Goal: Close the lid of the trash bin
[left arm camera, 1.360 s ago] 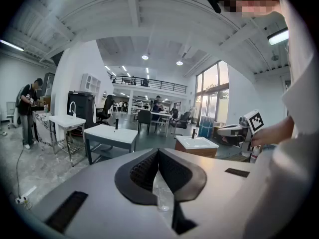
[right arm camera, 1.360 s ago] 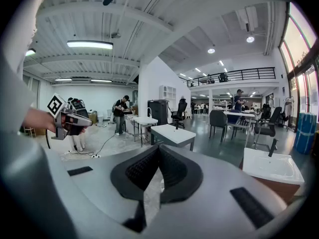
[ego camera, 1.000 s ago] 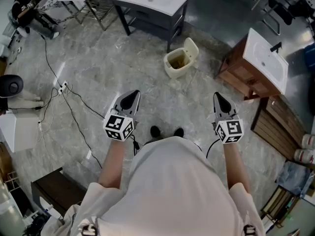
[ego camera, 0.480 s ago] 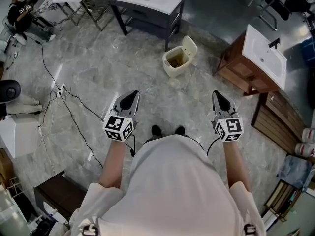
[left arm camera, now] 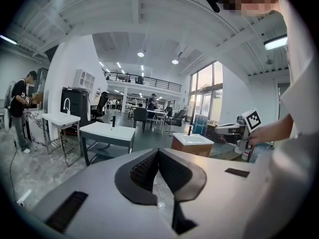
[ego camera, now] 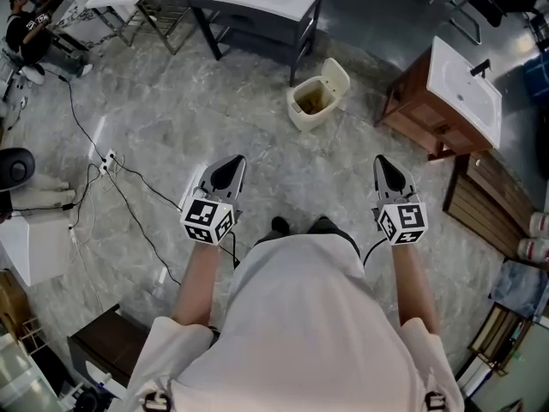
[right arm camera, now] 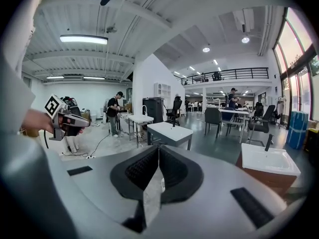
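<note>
Both jaws well short of bin [ego camera: 304, 120]

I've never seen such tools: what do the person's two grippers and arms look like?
The left claw and right claw are grey with black ribbed pads narrowing to a point. Behind each sits a white cube with black square markers, trailing a black cable. The sleeves are short and white.

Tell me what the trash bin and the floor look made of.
Trash bin: probably plastic, cream, smooth and matt, with thin walls and rounded corners. Floor: likely polished stone or marble-look tile, from grey veining and light glare.
</note>
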A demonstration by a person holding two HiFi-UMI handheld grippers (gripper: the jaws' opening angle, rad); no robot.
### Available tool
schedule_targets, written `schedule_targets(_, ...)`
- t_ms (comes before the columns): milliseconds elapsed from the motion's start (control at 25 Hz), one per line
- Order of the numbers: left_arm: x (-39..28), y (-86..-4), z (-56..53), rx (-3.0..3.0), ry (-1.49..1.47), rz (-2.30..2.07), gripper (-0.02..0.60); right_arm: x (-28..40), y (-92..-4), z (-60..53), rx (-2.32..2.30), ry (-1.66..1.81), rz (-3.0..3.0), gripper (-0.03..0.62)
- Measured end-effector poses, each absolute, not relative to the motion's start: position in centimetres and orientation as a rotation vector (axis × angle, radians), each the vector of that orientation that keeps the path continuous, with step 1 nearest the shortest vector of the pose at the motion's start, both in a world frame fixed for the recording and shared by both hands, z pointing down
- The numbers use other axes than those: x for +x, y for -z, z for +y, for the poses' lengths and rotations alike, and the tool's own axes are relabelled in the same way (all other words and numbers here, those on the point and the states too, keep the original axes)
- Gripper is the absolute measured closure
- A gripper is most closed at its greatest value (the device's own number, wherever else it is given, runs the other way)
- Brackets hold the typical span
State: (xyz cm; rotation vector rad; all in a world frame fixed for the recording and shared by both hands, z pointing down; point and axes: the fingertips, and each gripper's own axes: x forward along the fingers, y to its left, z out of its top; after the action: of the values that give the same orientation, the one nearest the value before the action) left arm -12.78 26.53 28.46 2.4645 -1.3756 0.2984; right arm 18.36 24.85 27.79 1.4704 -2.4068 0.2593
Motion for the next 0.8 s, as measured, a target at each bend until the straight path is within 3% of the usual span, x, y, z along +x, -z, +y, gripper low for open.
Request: schedule_targets(800,-14.0,-30.2,20.8,2.416,-0.323,-1.416,0.565,16.6,-30.6,18.1,1.404,-0.309,-2.404,0.563)
